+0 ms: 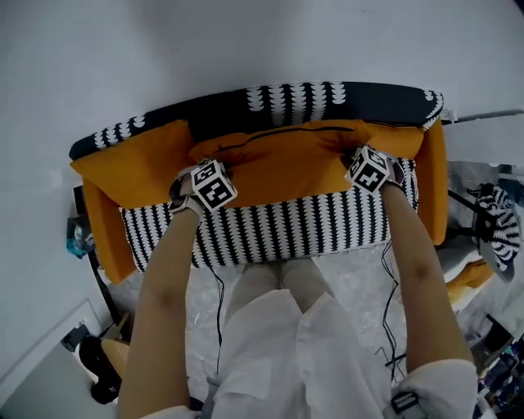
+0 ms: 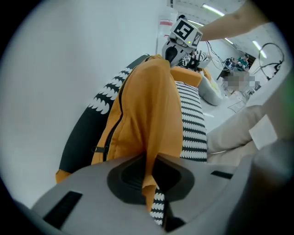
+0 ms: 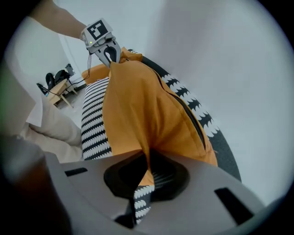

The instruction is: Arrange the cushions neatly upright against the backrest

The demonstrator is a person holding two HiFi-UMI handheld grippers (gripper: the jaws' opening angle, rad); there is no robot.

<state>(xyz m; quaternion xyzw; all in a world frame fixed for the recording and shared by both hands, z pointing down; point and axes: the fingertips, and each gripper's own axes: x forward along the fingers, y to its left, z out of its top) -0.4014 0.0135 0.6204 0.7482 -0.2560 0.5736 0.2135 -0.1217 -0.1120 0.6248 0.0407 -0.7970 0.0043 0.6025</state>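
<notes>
Cushion (image 1: 286,164) in left gripper (image 2: 149,178), right gripper (image 3: 147,172)

A plain pale wall (image 1: 123,49) filled the upper part of the head view. Lower down, near the centre, the floor (image 1: 360,282) was mottled grey and white. At the right edge stood a black-framed chair (image 1: 501,225) covered in black-and-white patterned fabric. In the left gripper view, strip lights (image 2: 216,9) glowed at the upper right. In the right gripper view, a small wooden table (image 3: 62,89) stood at the left, with dark shapes beside it too small to tell.
</notes>
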